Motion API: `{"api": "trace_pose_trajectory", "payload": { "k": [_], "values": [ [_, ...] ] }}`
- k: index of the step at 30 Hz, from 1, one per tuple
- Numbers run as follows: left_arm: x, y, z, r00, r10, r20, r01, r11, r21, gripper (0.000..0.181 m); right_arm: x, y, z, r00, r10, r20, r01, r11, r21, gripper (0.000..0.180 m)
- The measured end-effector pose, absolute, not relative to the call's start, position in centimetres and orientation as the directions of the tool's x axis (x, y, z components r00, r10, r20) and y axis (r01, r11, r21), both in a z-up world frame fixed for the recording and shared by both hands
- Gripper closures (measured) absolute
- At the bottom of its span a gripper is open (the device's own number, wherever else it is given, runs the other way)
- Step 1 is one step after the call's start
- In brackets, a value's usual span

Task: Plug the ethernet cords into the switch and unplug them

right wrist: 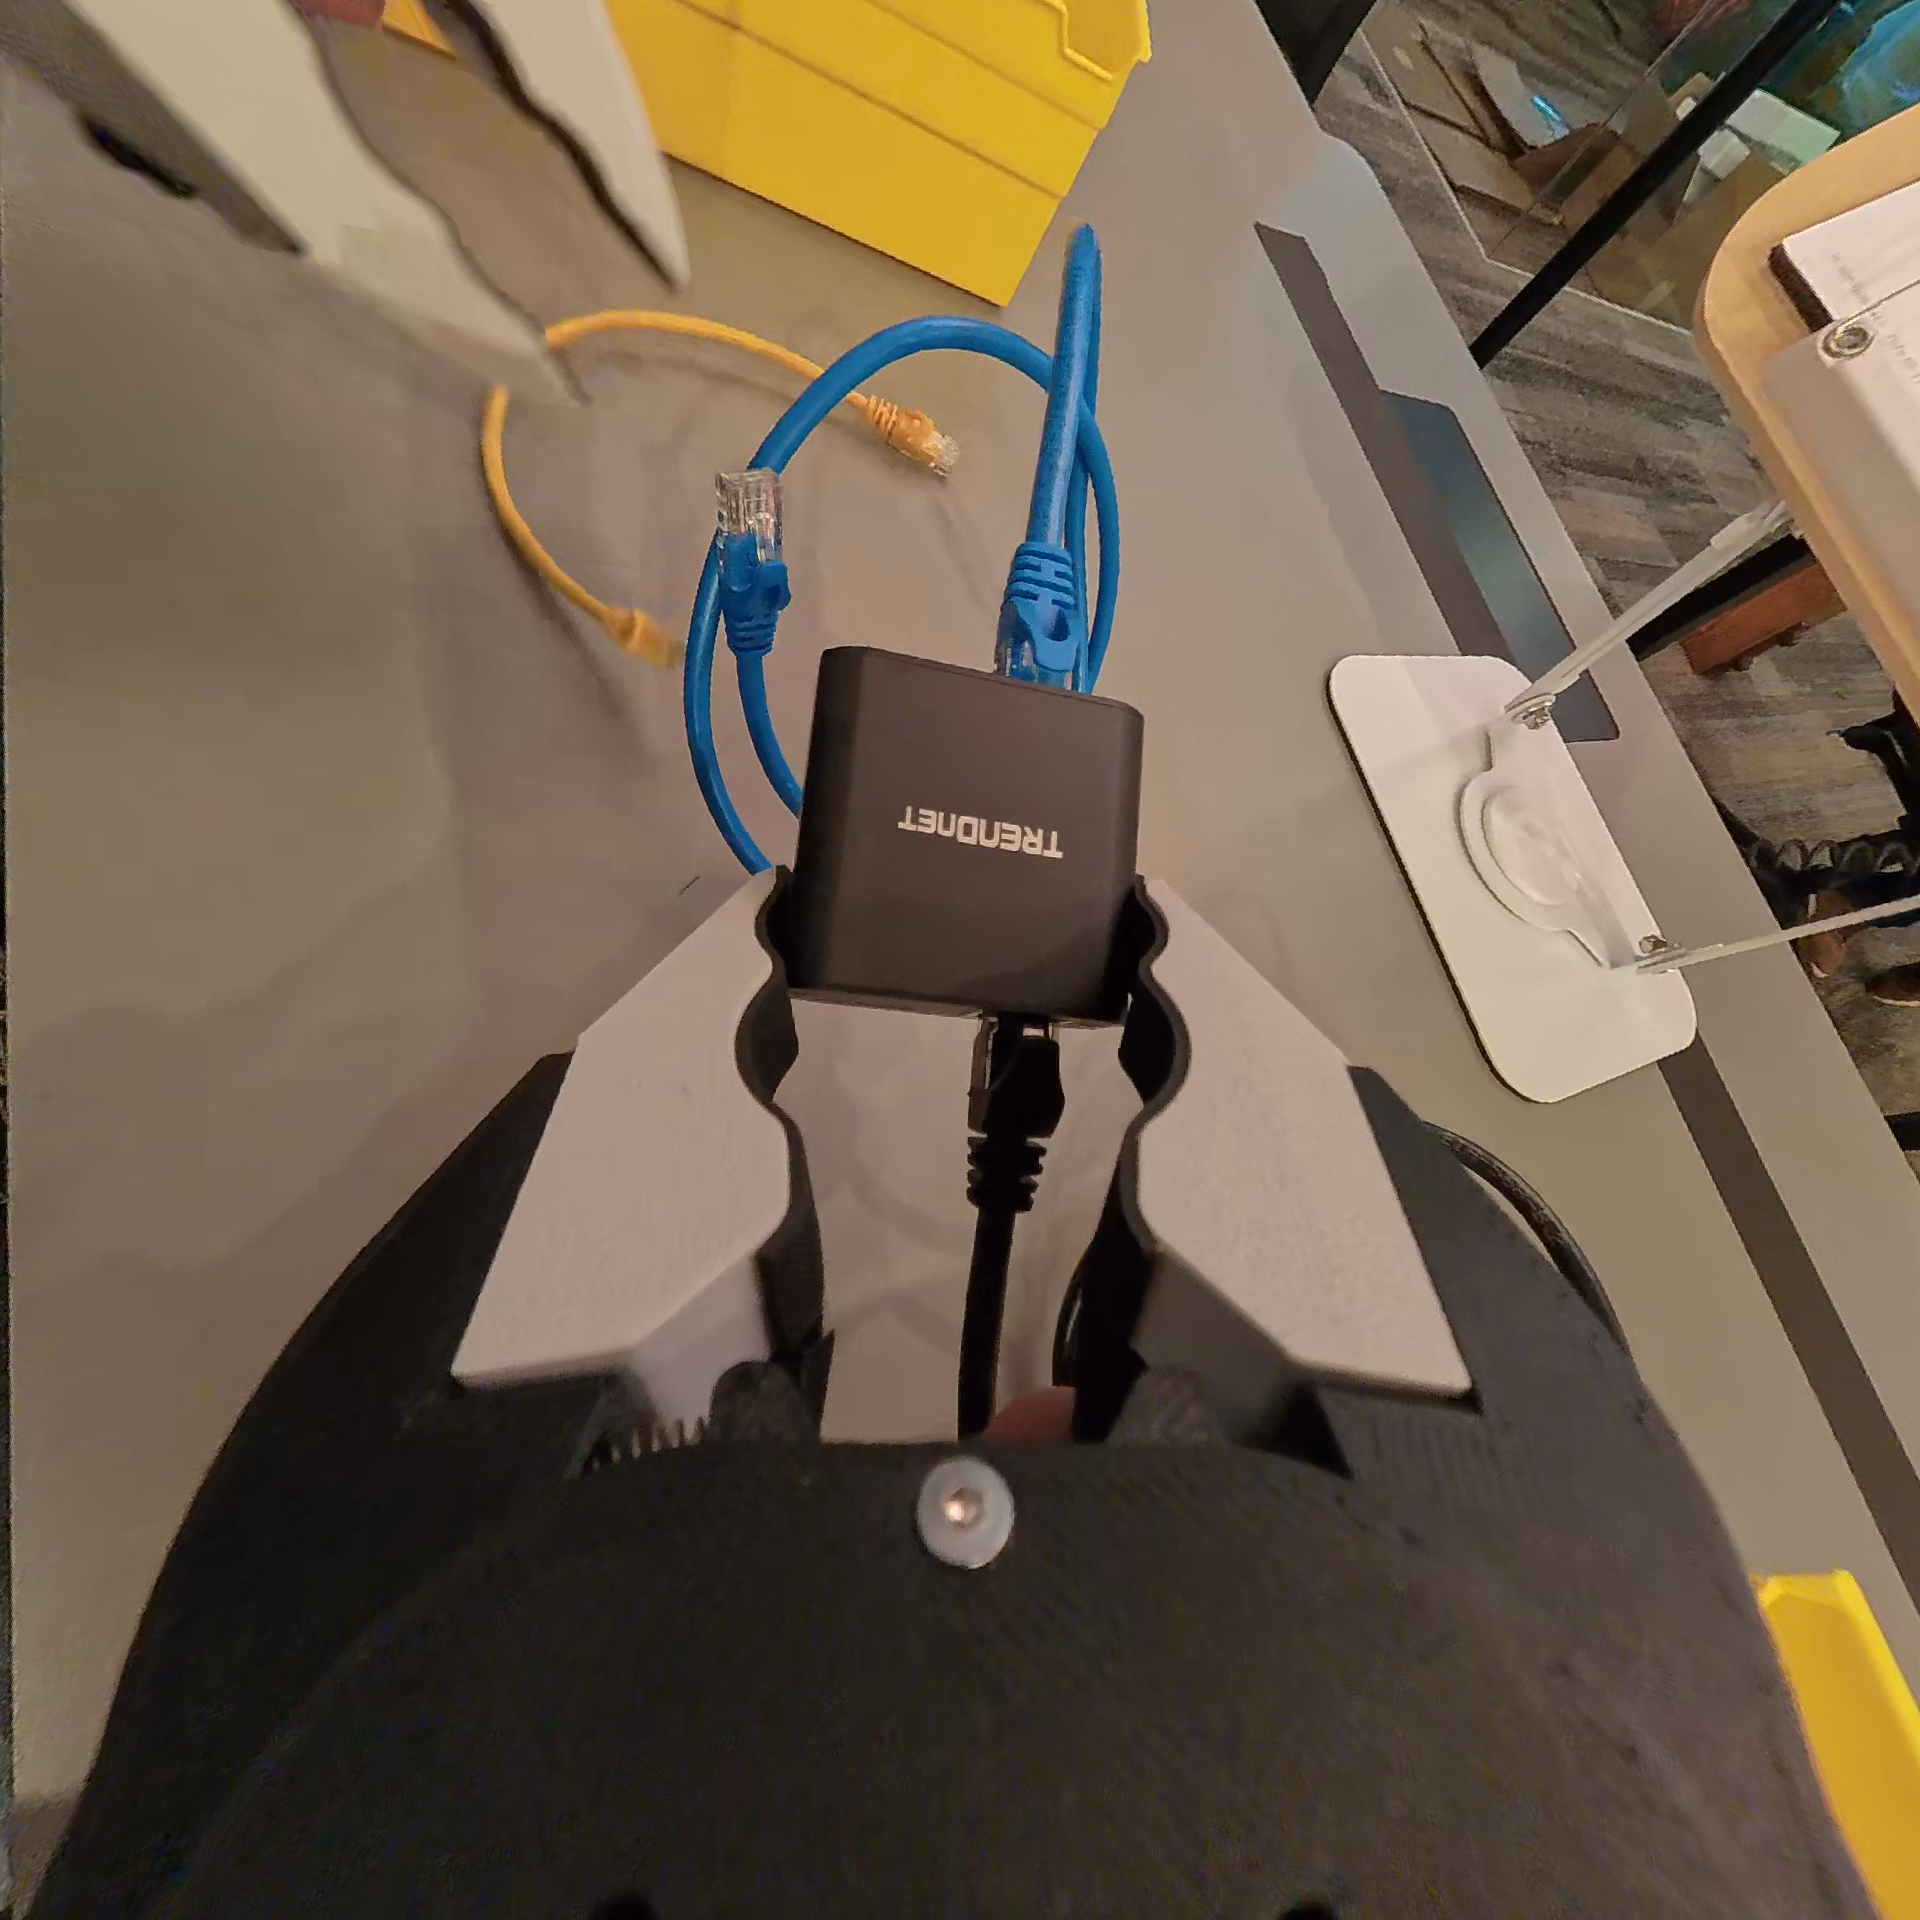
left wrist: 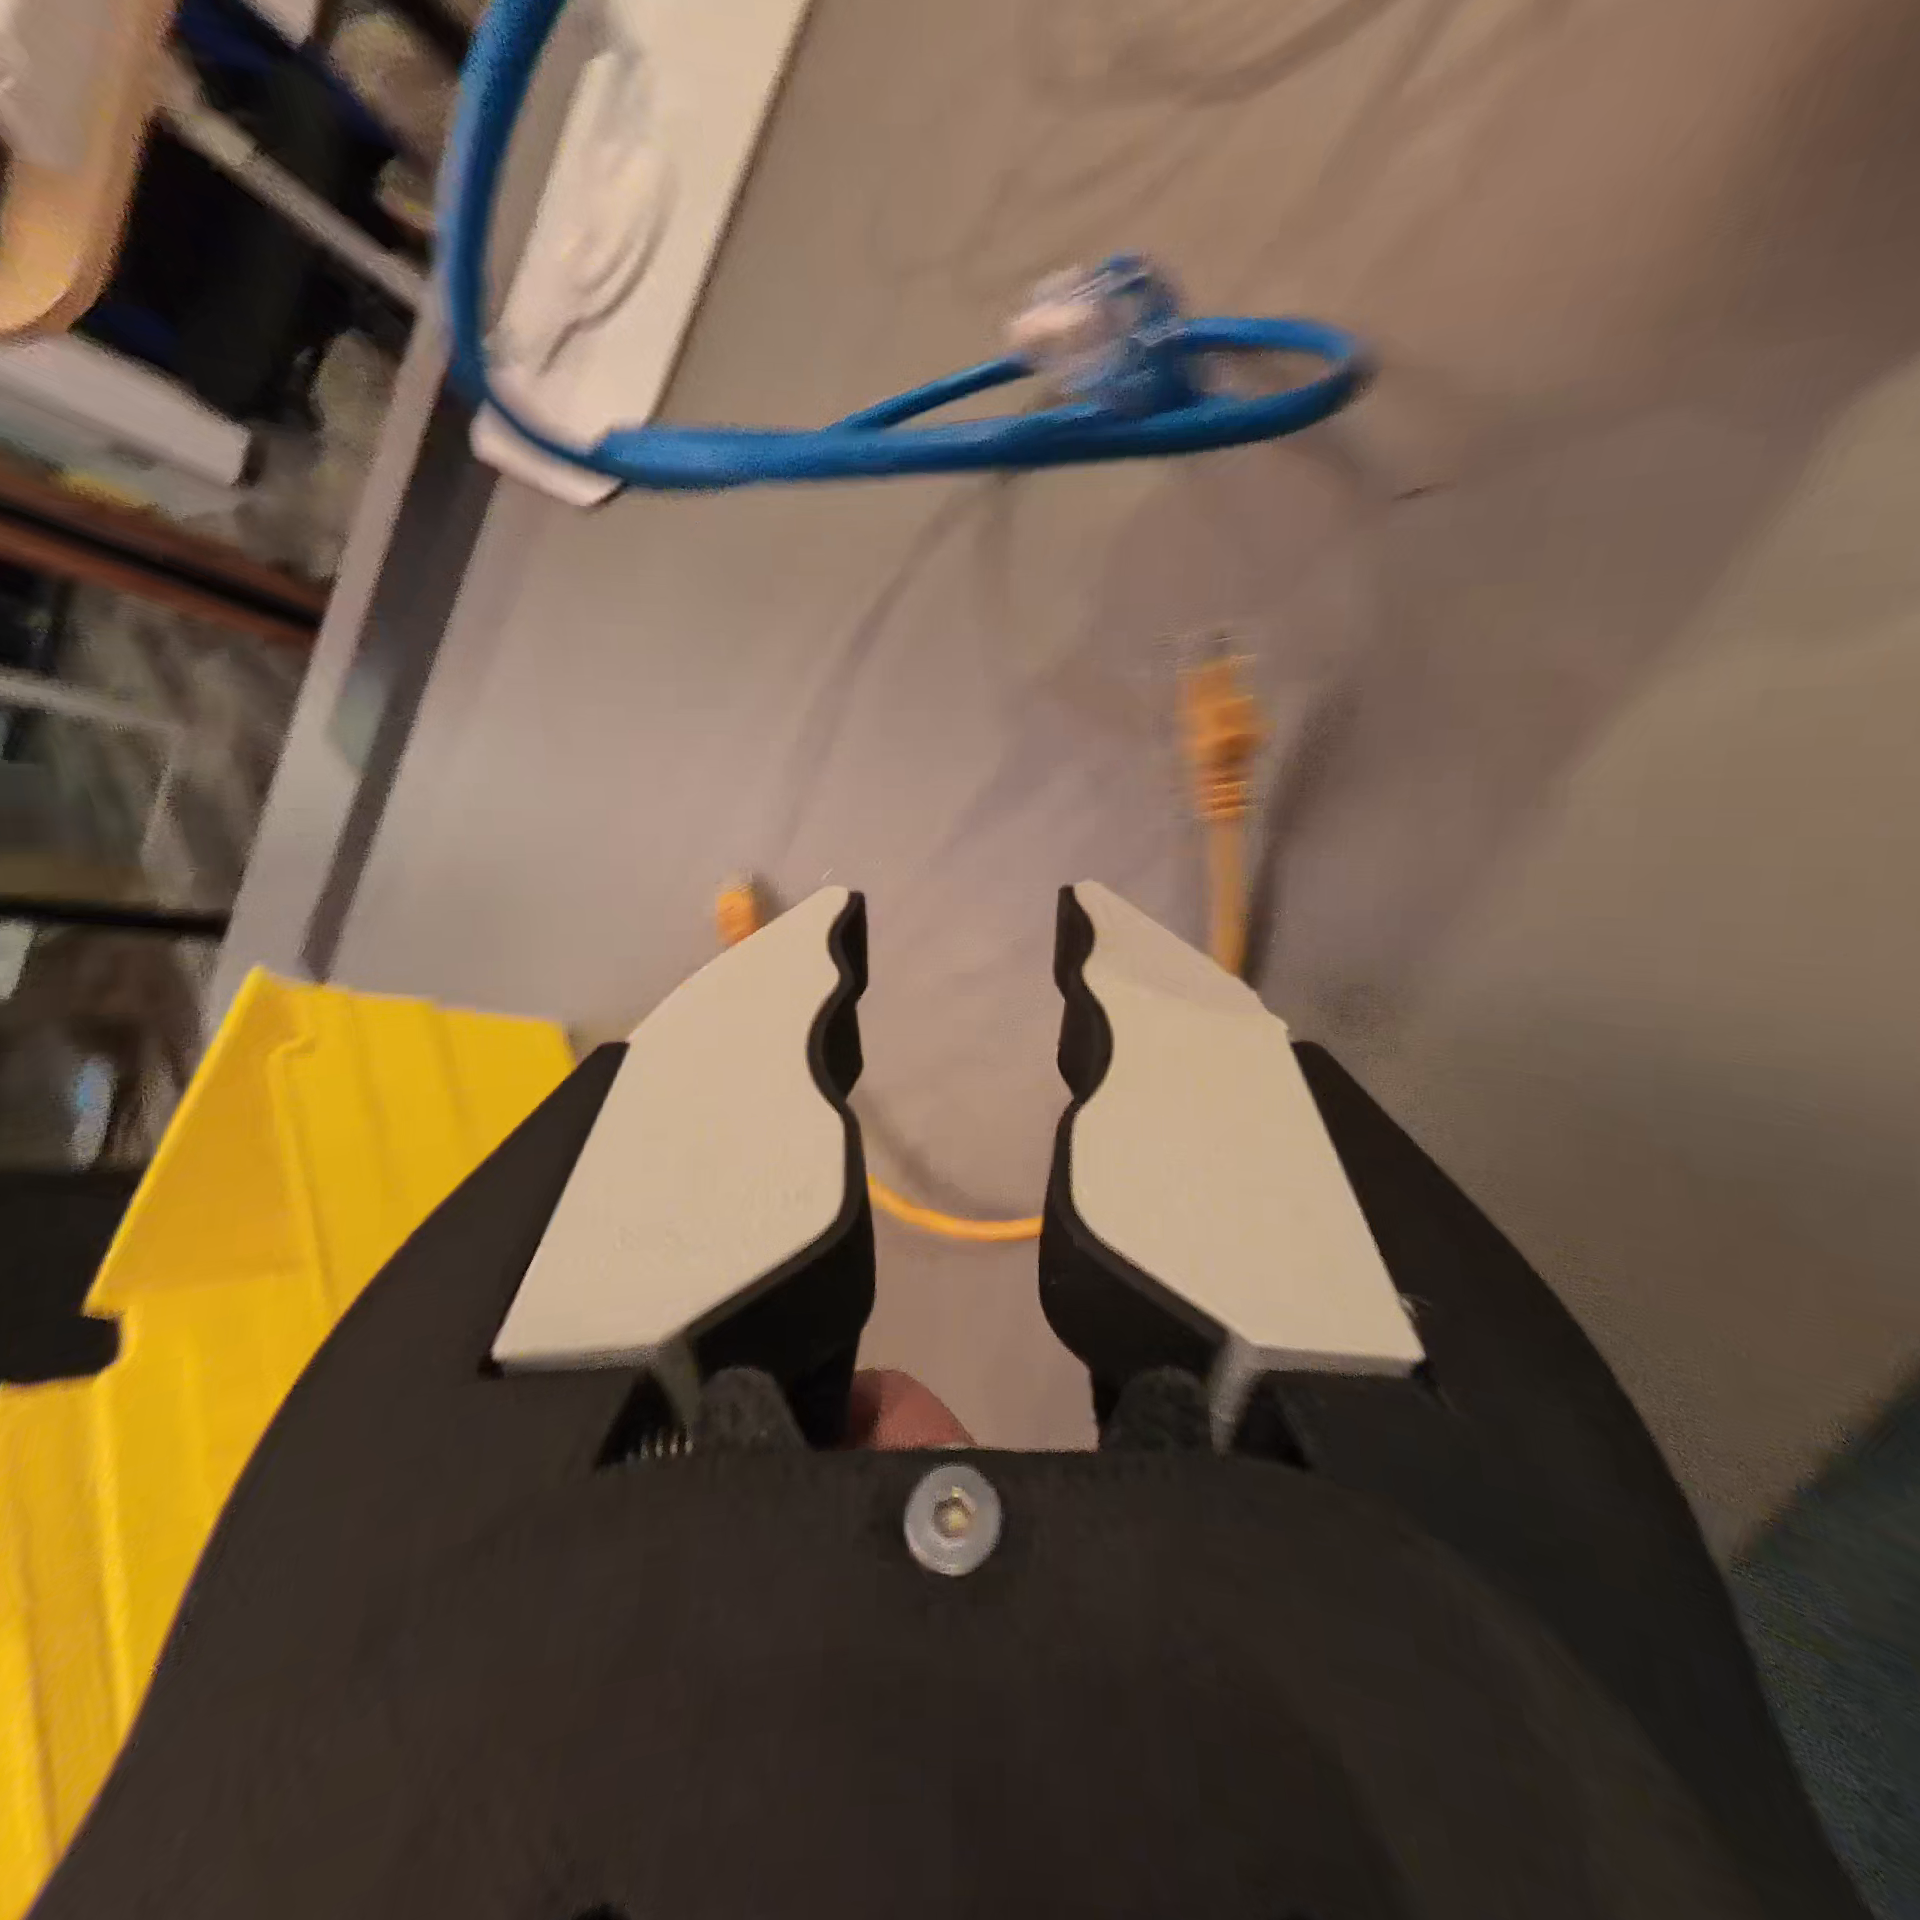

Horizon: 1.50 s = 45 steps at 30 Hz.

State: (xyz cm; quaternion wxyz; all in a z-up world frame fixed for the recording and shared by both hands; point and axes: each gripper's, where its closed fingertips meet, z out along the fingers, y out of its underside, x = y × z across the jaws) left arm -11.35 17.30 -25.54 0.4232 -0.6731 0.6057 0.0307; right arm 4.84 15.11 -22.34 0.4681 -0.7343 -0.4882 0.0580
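Between the white-faced jaws of the right gripper (right wrist: 961, 940) sits the small black box-shaped network switch (right wrist: 961, 821), clamped by its two side walls at its near end and lifted off the grey cloth-covered surface (right wrist: 260, 727). A black cord (right wrist: 997, 1174) leaves the switch's near face and runs back between the jaws. At its far face one end of the blue ethernet cord (right wrist: 1060, 499) is plugged in; the cord loops out past the switch's left edge and its other plug (right wrist: 750, 540), clear-tipped, stands free in the air just left of the switch. Beyond it a yellow ethernet cord (right wrist: 582, 561) curves flat on the cloth, both its plugs unconnected. Open cloth stretches to the left; to the right the surface ends in a straight edge near a white rounded-corner plate with a clear bracket (right wrist: 1507, 873). A yellow plastic bin (right wrist: 894, 135) stands at the far side. Over the yellow cord hovers the left gripper (left wrist: 961, 935), its jaws parted by a narrow gap and holding nothing, with bare cloth ahead of the tips. The blue loop (left wrist: 935, 436) hangs blurred farther off in the left wrist view, well apart from those tips.
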Motion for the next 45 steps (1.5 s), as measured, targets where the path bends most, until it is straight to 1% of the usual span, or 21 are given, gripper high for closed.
{"api": "trace_pose_trajectory", "payload": {
  "k": [3, 5, 7, 10, 12, 15, 19, 21, 27, 30, 33, 36, 39, 43, 45],
  "values": [
    [-13.7, 21.7, -25.2, 0.411, -0.74, -0.533, -0.815, -0.035, -0.579, 0.146, 5.0, 15.2, -22.1, 0.526, 0.764, 0.372, 0.656, -0.086, -0.75, 0.118],
    [-14.7, 24.0, -26.2, 0.467, -0.737, -0.489, -0.805, -0.125, -0.58, 0.146, 5.0, 15.3, -22.1, 0.527, 0.764, 0.372, 0.654, -0.085, -0.752, 0.118],
    [-15.3, 25.9, -27.3, 0.494, -0.731, -0.471, -0.804, -0.177, -0.568, 0.147, 4.9, 15.3, -22.1, 0.524, 0.766, 0.372, 0.654, -0.083, -0.752, 0.118],
    [-15.8, 28.0, -29.2, 0.463, -0.728, -0.506, -0.846, -0.192, -0.497, 0.151, 4.9, 15.3, -22.1, 0.525, 0.767, 0.37, 0.652, -0.083, -0.753, 0.118],
    [-15.4, 28.5, -30.4, 0.476, -0.747, -0.465, -0.836, -0.219, -0.503, 0.157, 4.9, 15.3, -22.1, 0.527, 0.766, 0.368, 0.649, -0.083, -0.756, 0.118],
    [-15.0, 28.5, -32.0, 0.47, -0.785, -0.403, -0.838, -0.254, -0.483, 0.159, 4.9, 15.3, -22.1, 0.529, 0.767, 0.363, 0.643, -0.083, -0.761, 0.118],
    [-14.6, 28.6, -32.4, 0.484, -0.796, -0.365, -0.814, -0.255, -0.523, 0.174, 4.9, 15.4, -22.1, 0.531, 0.768, 0.36, 0.639, -0.084, -0.764, 0.118],
    [-14.7, 28.7, -32.2, 0.492, -0.793, -0.36, -0.803, -0.254, -0.539, 0.176, 4.9, 15.4, -22.1, 0.532, 0.768, 0.355, 0.635, -0.085, -0.767, 0.118],
    [-13.8, 27.7, -29.1, 0.467, -0.827, -0.313, -0.765, -0.2, -0.612, 0.177, 4.8, 15.5, -22.2, 0.535, 0.769, 0.348, 0.633, -0.092, -0.769, 0.118],
    [-13.2, 26.1, -26.1, 0.421, -0.872, -0.249, -0.723, -0.157, -0.673, 0.177, 4.9, 15.5, -22.1, 0.539, 0.771, 0.338, 0.626, -0.099, -0.774, 0.118],
    [-13.4, 24.4, -22.4, 0.337, -0.905, -0.258, -0.709, -0.064, -0.702, 0.177, 4.9, 15.5, -22.1, 0.539, 0.776, 0.327, 0.621, -0.104, -0.777, 0.118],
    [-13.1, 22.2, -18.0, 0.234, -0.912, -0.336, -0.708, 0.077, -0.702, 0.177, 4.7, 15.7, -22.1, 0.529, 0.784, 0.325, 0.627, -0.104, -0.772, 0.118],
    [-11.2, 19.5, -15.2, 0.114, -0.916, -0.384, -0.707, 0.197, -0.679, 0.177, 4.2, 16.0, -22.1, 0.509, 0.796, 0.327, 0.637, -0.093, -0.765, 0.118],
    [-7.9, 16.5, -15.7, -0.086, -0.915, -0.393, -0.718, 0.331, -0.612, 0.177, 3.3, 16.5, -22.0, 0.485, 0.801, 0.35, 0.659, -0.072, -0.748, 0.118],
    [-6.4, 16.0, -16.5, -0.156, -0.916, -0.37, -0.719, 0.362, -0.593, 0.177, 2.8, 16.4, -22.1, 0.454, 0.807, 0.378, 0.684, -0.044, -0.729, 0.118]
  ]
}}
